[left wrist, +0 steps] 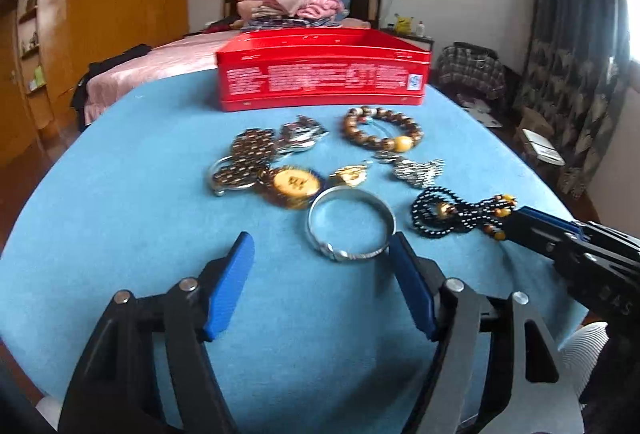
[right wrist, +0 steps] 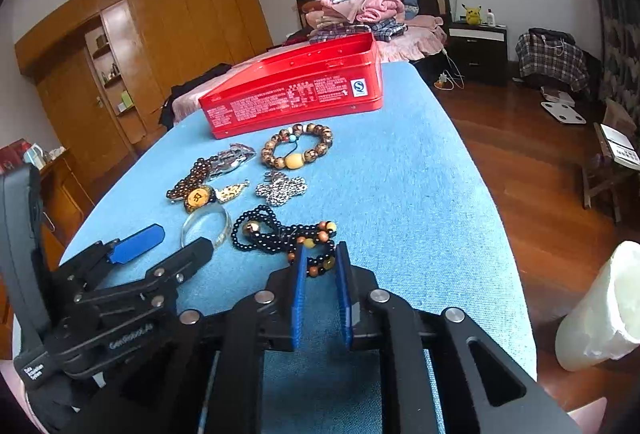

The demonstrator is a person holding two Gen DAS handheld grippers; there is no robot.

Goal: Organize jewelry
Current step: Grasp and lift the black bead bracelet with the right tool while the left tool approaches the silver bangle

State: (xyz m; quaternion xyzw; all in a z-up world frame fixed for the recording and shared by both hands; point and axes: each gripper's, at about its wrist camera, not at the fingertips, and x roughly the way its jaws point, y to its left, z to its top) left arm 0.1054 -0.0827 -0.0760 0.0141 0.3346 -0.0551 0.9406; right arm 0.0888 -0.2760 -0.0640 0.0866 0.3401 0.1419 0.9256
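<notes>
We see 2 grippers over a blue tabletop. The left gripper stands wide apart, its blue pads flanking the near edge of a silver bangle without closing on it; whether its right pad touches the bangle, we cannot tell. The right gripper is drawn narrow around the near end of a black bead necklace, whose amber beads sit between its pads. Ahead of both tools lie a brown bead bracelet, a rhinestone piece and a gold medallion, blurred and partly overlapped. Beyond them stands an open red tin, its interior hidden from us.
</notes>
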